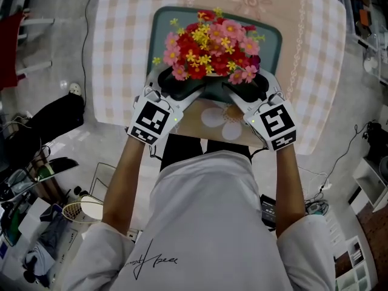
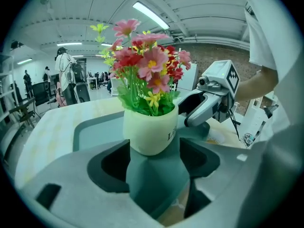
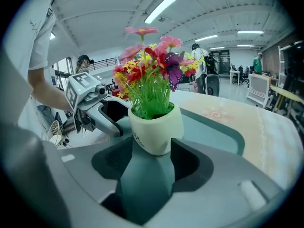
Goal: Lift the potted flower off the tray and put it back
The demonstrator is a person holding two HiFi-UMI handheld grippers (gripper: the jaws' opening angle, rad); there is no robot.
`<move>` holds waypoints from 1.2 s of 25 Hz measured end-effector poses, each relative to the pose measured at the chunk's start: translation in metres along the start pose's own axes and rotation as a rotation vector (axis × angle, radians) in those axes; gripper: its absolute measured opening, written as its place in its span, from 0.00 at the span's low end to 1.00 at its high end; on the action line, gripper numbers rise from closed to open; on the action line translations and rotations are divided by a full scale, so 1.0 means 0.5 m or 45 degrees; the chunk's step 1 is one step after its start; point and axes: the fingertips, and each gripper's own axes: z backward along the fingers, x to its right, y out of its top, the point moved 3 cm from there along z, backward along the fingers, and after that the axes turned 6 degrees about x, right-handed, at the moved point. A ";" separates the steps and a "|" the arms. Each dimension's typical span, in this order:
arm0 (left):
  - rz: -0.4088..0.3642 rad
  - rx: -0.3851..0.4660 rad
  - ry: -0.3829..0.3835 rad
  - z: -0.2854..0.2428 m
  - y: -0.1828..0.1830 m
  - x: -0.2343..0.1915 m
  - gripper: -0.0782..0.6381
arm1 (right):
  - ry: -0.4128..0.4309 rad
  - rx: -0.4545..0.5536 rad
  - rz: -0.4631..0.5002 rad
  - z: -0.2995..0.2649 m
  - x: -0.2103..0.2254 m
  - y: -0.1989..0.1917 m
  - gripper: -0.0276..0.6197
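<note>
Head view: a person is leaning over the checked surface (image 1: 121, 53), holding the left tool (image 1: 179, 85) and right tool (image 1: 248, 86) beneath the flowers (image 1: 212, 50) from either side. The cream pot (image 2: 151, 129) is sitting on the teal tray (image 1: 160, 26), between the spread jaws of both tools. Both are standing released, pads just beside its walls. The danger is looking plain: two tools are crowding one small, tapered pot, so an uneven squeeze could be tipping the top-heavy bouquet or letting it slip mid-lift.
</note>
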 end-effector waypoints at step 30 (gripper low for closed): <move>-0.033 0.235 0.095 0.147 0.095 0.073 0.31 | -0.188 0.279 -0.132 0.133 -0.071 0.087 0.18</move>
